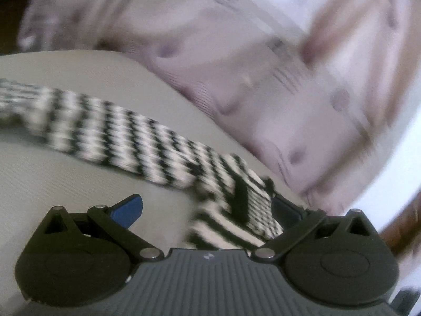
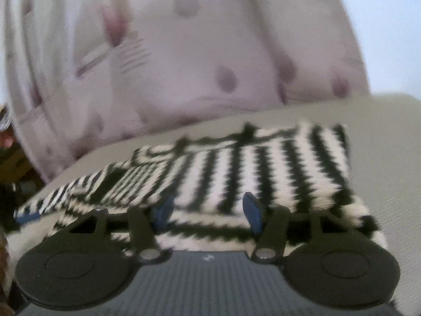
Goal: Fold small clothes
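Observation:
A black-and-white striped knit garment lies on a grey padded surface. In the left wrist view it runs from the left edge down to between the fingers of my left gripper. The blue pads stand wide apart and the cloth bunches near the right pad, not pinched. In the right wrist view the garment lies folded in a flat stack just ahead. My right gripper hovers over its near edge, jaws apart, with nothing pressed between the pads. Both views are blurred.
Pale lilac bedding with dark dots and thin lines is heaped behind the garment and fills the upper part of the right wrist view. The grey surface extends to the right of the stack. Dark wood shows at far right.

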Demonstrator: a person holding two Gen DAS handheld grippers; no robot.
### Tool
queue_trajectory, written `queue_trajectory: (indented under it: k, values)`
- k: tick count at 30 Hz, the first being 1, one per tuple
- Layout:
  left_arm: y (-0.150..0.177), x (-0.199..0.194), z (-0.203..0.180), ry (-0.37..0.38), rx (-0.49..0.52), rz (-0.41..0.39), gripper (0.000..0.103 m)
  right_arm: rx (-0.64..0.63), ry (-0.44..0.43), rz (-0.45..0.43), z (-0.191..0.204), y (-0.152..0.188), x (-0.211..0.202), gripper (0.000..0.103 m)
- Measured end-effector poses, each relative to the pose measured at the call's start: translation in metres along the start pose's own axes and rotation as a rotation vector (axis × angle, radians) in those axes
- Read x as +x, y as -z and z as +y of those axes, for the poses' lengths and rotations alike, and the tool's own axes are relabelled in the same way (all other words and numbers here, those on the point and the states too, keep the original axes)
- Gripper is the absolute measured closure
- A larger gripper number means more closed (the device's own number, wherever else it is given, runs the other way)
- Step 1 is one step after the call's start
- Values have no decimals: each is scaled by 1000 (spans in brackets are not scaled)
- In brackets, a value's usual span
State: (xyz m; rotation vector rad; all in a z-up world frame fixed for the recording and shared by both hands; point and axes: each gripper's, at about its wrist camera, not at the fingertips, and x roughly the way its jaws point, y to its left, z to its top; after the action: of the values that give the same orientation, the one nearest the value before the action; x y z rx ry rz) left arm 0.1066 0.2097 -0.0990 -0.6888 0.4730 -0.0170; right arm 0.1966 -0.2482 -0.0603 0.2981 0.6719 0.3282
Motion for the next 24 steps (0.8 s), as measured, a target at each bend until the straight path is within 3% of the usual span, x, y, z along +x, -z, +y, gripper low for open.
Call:
queue_trajectory:
  k: [5,9,12,15,17,20,22,24]
  values:
    - [-31,-29,66,-78,-208,-34,1,-98,2,40,20,8,8,45]
    - [-43,-46,119,-57,-449,-82,3,-63,5,46,15,8,8,45]
    - [-56,-50,132,-38,-506,-129,1,-15,3,36,8,10,5,45]
    - [-66,-46,141,-38,-554,-154,6,23,5,32,3,11,5,44]
    - [-74,-38,143,-49,-543,-131,15,32,8,34,2,11,5,43]
    - [-79,-29,150,-59,-557,-114,47,27,11,37,3,11,5,38]
    - [-81,-20,156,-80,-552,-94,99,23,9,37,3,11,5,38]
    - [-84,-17,155,-148,-521,-117,97,25,10,35,3,12,4,37]
